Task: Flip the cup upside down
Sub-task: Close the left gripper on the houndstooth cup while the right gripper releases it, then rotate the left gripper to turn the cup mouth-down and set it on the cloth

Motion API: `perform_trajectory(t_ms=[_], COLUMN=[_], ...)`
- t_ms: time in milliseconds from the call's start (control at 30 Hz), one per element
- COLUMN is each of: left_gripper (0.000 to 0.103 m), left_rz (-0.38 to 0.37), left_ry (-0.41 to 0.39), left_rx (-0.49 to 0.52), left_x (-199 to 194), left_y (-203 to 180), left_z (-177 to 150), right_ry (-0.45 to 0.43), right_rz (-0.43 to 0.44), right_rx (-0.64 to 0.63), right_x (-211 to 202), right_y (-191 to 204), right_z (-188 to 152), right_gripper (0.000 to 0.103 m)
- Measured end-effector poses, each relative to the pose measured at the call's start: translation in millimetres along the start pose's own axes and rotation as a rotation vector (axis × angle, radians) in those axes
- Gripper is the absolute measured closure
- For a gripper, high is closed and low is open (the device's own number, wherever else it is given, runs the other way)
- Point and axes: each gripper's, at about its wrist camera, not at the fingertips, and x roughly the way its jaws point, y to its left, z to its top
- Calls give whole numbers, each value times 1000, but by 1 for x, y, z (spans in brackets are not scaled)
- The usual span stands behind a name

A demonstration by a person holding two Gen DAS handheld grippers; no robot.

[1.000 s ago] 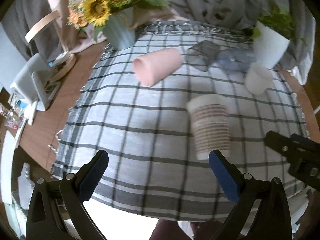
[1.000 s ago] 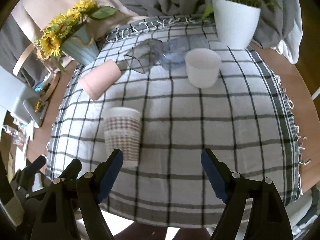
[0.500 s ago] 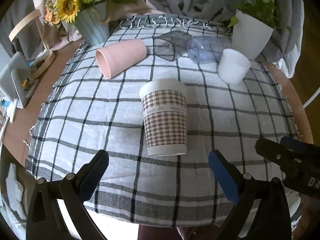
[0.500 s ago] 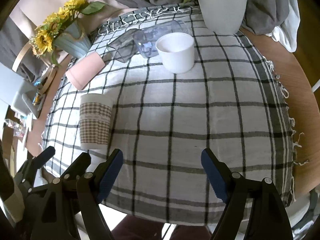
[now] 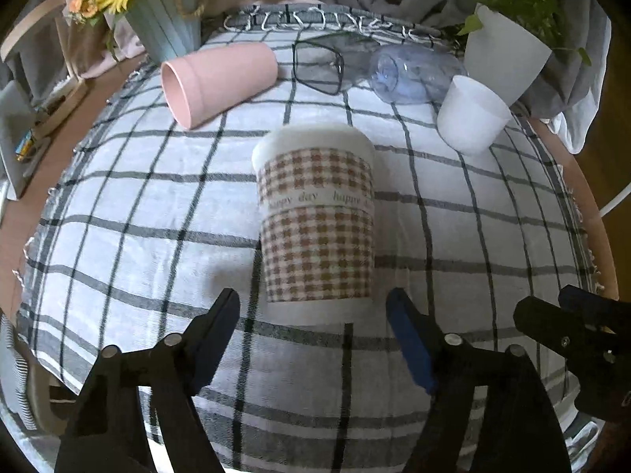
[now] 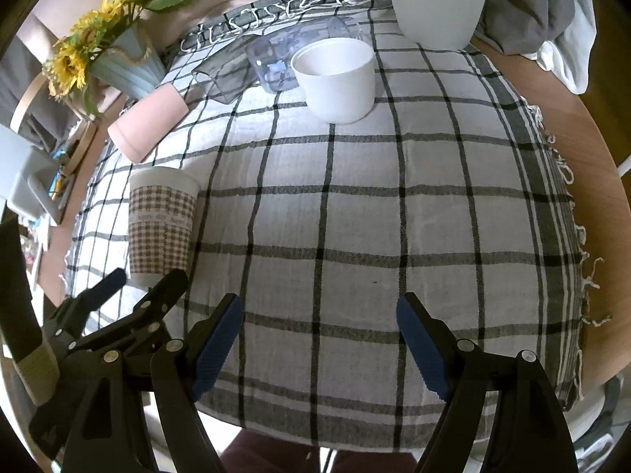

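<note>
A brown houndstooth paper cup (image 5: 315,220) marked "happy day" stands upright on the checked tablecloth (image 5: 118,205). It also shows at the left of the right wrist view (image 6: 161,224). My left gripper (image 5: 313,339) is open, its blue-padded fingers just short of the cup's base on either side. My right gripper (image 6: 317,339) is open and empty over the cloth's near middle, to the right of the cup. The left gripper shows in the right wrist view (image 6: 130,287), close to the cup's base.
A pink cup (image 5: 217,79) lies on its side at the back left. A dark square glass (image 5: 319,63) and a clear bluish glass (image 5: 410,75) lie behind. A white cup (image 5: 471,118) stands upright, back right. A sunflower vase (image 5: 165,27) and a white plant pot (image 5: 504,59) stand at the far edge.
My left gripper has swung right and moved in, so the houndstooth cup is now centred and close between its fingers. My right gripper has drifted slightly closer over the cloth.
</note>
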Motion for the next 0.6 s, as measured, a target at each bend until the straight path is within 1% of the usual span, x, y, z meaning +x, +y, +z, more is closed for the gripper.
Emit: perform_trajectory(t_ms=[100, 167, 267, 333, 600], left_gripper=[28, 37, 45, 50, 50], left_rz=[4, 16, 21, 7, 23], left_ry=[-4, -14, -9, -3, -49], left_rx=[-16, -15, 0, 1, 10], left_x=[0, 0, 3, 4, -9], left_y=[2, 1, 0, 0, -1], left_z=[-1, 0, 0, 0, 5], right_ry=[8, 14, 19, 22, 20], right_rz=[2, 6, 4, 5, 12], right_rx=[-2, -1, 2, 4, 5], right_x=[2, 5, 7, 8, 7], right_y=[-1, -2, -4, -4, -4], right_z=[-1, -1, -1, -2, -1], right_gripper=[23, 23, 23, 23, 23])
